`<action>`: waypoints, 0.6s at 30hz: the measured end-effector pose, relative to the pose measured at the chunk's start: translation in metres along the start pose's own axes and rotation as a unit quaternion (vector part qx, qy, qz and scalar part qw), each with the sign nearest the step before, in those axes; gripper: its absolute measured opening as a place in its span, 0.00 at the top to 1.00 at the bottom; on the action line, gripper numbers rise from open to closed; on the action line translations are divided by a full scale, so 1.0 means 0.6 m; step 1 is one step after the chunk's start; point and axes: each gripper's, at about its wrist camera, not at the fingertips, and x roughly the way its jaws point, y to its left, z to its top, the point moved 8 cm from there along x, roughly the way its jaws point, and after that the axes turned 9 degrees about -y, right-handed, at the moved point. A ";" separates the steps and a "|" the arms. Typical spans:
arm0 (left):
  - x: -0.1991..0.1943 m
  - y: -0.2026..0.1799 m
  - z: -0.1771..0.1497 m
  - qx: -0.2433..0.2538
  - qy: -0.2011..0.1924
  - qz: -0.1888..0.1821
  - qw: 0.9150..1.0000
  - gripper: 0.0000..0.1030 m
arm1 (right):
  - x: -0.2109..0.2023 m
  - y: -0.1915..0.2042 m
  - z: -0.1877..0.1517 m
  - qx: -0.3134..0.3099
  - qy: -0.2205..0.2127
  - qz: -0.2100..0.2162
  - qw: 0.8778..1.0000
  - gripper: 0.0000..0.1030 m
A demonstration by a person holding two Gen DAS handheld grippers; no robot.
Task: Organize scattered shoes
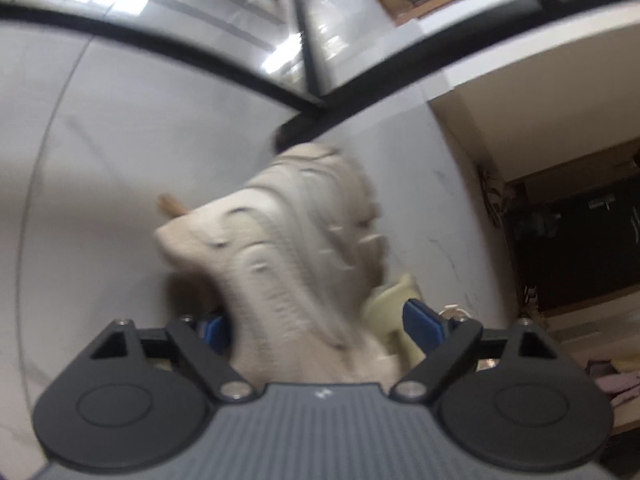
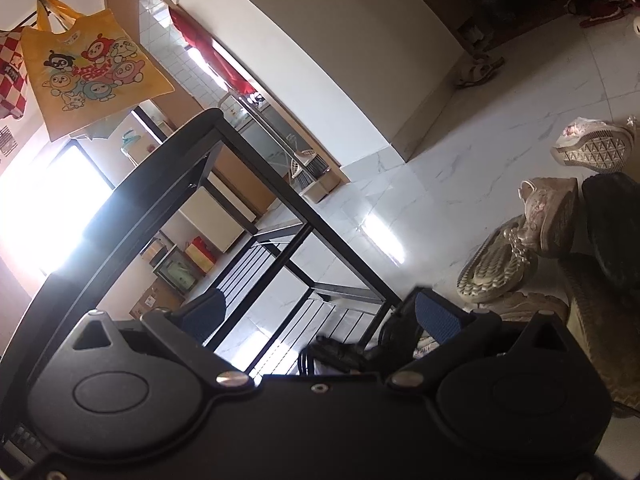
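My left hand-held gripper [image 1: 316, 322] clamps blurred cream sneaker [image 1: 296, 240], probably by heel. Right hand-held gripper [image 2: 320, 316] spread wide, empty, beside black rack edge [image 2: 256, 160]. Shoe pile [image 2: 540, 232] at 3 o'clock; bare floor [image 2: 420, 184] at 1.

Floor tiles [image 2: 460, 184]: glossy white marble-look, grey veining, strong glare streak.
Rack [image 2: 256, 184]: black metal tube and thin bars, satin.
Cream sneaker [image 1: 304, 240] in left wrist view: knit-looking cloth upper, matt; blurred, so texture detail is unclear.
Left gripper [image 1: 316, 322]: matt black plastic links, ribbed grey plastic body, shiny metal screws; blue pads [image 1: 424, 322] look textured.
Right gripper [image 2: 320, 316]: same matt black plastic, blue dimpled pad.
Shoe pile at 3 o'clock in right wrist view: beige sole [image 2: 492, 272] rough, woven-pattern tread; pink-white shoe [image 2: 592, 146] with triangle-tread rubber sole.
Yellow tote [image 2: 88, 80]: printed cloth, matt.
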 end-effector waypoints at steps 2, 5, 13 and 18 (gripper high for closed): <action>0.013 0.002 -0.002 0.003 0.009 0.027 1.000 0.11 | 0.002 -0.001 -0.001 0.000 0.002 -0.002 1.000 0.00; 0.023 0.024 -0.011 0.003 0.016 0.078 0.997 0.11 | 0.004 -0.003 -0.002 -0.001 0.006 -0.004 1.000 0.00; -0.005 0.005 -0.009 0.034 0.008 0.066 0.997 0.42 | 0.006 -0.009 -0.007 0.006 0.011 -0.007 1.000 0.00; -0.026 -0.021 -0.005 0.076 0.000 0.040 0.996 0.59 | 0.003 -0.012 -0.005 0.007 0.005 -0.011 1.000 0.00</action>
